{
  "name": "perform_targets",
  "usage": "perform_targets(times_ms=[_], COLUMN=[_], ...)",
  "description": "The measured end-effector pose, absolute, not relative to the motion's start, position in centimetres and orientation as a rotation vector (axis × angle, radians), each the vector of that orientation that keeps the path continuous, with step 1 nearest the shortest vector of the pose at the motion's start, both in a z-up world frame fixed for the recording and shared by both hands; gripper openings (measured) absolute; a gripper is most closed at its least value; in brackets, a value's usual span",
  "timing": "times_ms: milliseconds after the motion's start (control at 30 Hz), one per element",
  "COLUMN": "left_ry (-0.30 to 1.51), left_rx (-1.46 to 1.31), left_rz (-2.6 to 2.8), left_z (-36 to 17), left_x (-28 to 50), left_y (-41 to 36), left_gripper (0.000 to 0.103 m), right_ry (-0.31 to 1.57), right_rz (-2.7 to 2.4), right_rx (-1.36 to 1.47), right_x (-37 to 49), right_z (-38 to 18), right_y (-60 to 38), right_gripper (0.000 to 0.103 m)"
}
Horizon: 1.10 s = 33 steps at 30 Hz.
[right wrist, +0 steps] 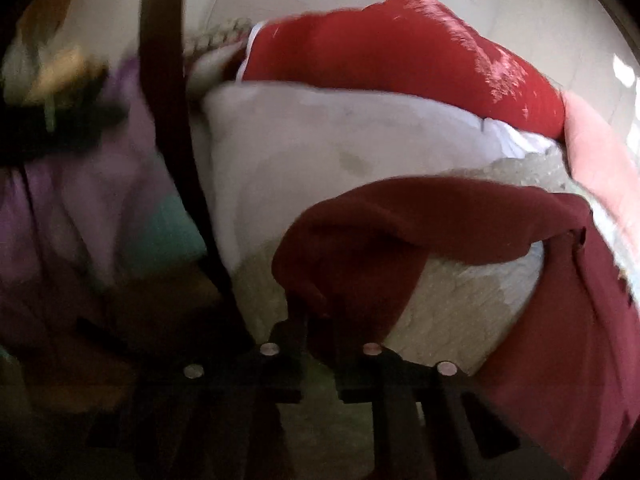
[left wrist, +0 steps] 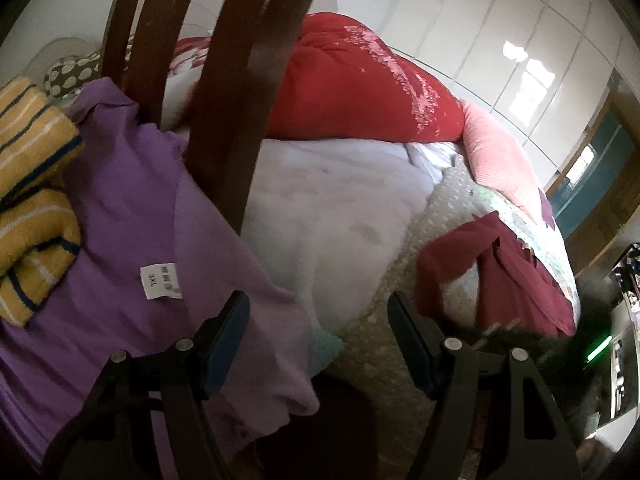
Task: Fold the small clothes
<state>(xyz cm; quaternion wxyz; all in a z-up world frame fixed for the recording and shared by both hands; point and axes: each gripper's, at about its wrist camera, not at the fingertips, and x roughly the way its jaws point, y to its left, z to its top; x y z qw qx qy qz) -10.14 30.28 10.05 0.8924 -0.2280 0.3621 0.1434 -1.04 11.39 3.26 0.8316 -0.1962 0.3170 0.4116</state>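
Note:
A dark red garment [right wrist: 380,236] lies on the bed. My right gripper [right wrist: 320,320] is shut on its near edge and lifts it a little. The same garment [left wrist: 508,276] shows at the right in the left wrist view. My left gripper [left wrist: 318,312] is open and empty, its fingers above the edge of a purple shirt [left wrist: 132,232] with a white size label. A yellow striped garment [left wrist: 32,184] lies on the purple shirt at the far left.
A brown wooden chair back [left wrist: 236,92] stands close in front of the left gripper. Behind it the bed holds a white quilt [left wrist: 332,200], a red quilt [left wrist: 360,88] and a pink pillow [left wrist: 496,152]. White wardrobe doors [left wrist: 500,40] fill the back.

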Motion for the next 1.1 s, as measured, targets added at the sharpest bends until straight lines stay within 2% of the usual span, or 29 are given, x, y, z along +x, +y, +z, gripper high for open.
perform_targets(times_ms=[133, 267, 467, 567, 733, 800, 933, 1100], left_ry=[0.748, 0.757, 0.804, 0.823, 0.837, 0.843, 0.855, 0.864], left_rx=[-0.450, -0.414, -0.358, -0.324, -0.224, -0.192, -0.153, -0.156], left_rz=[0.270, 0.244, 0.187, 0.150, 0.108, 0.107, 0.092, 0.002], left_z=[11.0, 11.5, 11.6, 11.8, 12.5, 12.6, 12.6, 11.5], left_x=[-9.8, -9.2, -7.0, -6.0, -5.0, -4.6, -2.4, 2.9], left_y=[29.1, 27.5, 23.5, 20.8, 16.7, 15.8, 13.9, 10.6], left_gripper=[0.071, 0.071, 0.071, 0.071, 0.072, 0.074, 0.075, 0.075], right_ry=[0.584, 0.511, 0.412, 0.447, 0.632, 0.683, 0.701, 0.720], right_rz=[0.844, 0.709, 0.322, 0.174, 0.083, 0.099, 0.098, 0.095], right_rx=[-0.236, -0.032, 0.105, 0.117, 0.143, 0.225, 0.287, 0.282], right_x=[0.7, 3.3, 4.7, 6.0, 9.2, 8.8, 7.5, 6.5], right_z=[10.9, 17.7, 21.3, 19.9, 12.7, 10.0, 6.8, 5.4], right_y=[5.8, -5.3, -23.3, -28.4, -32.1, -33.7, -35.7, -37.2], right_gripper=[0.003, 0.004, 0.004, 0.004, 0.007, 0.011, 0.042, 0.044])
